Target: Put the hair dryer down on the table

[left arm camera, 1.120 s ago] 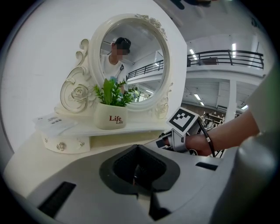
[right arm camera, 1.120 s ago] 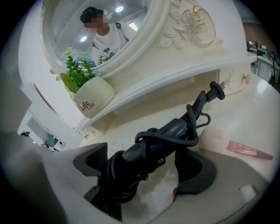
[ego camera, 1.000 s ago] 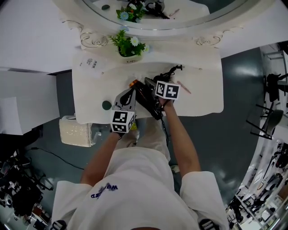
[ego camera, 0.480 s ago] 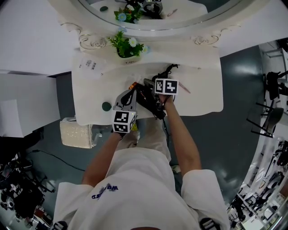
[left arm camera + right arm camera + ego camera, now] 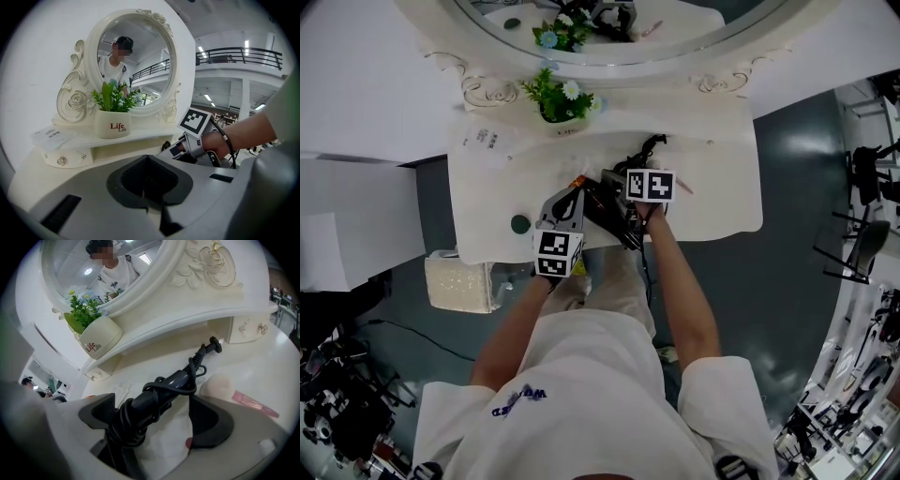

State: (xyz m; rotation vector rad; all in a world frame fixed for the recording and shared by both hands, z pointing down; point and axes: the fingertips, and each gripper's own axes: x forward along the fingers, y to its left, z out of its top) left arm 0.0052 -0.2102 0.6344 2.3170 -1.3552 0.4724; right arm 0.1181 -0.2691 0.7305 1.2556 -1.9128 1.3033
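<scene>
The right gripper view shows the right gripper (image 5: 153,414) spread wide around the cord-wrapped black hair dryer (image 5: 165,389), which lies on the white counter (image 5: 265,373) close against one jaw and clear of the other, while the left gripper (image 5: 149,182) is closed on nothing.

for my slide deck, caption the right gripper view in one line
Open right gripper straddling the cord-wrapped hair dryer over a white vanity table, potted plant behind.
</scene>
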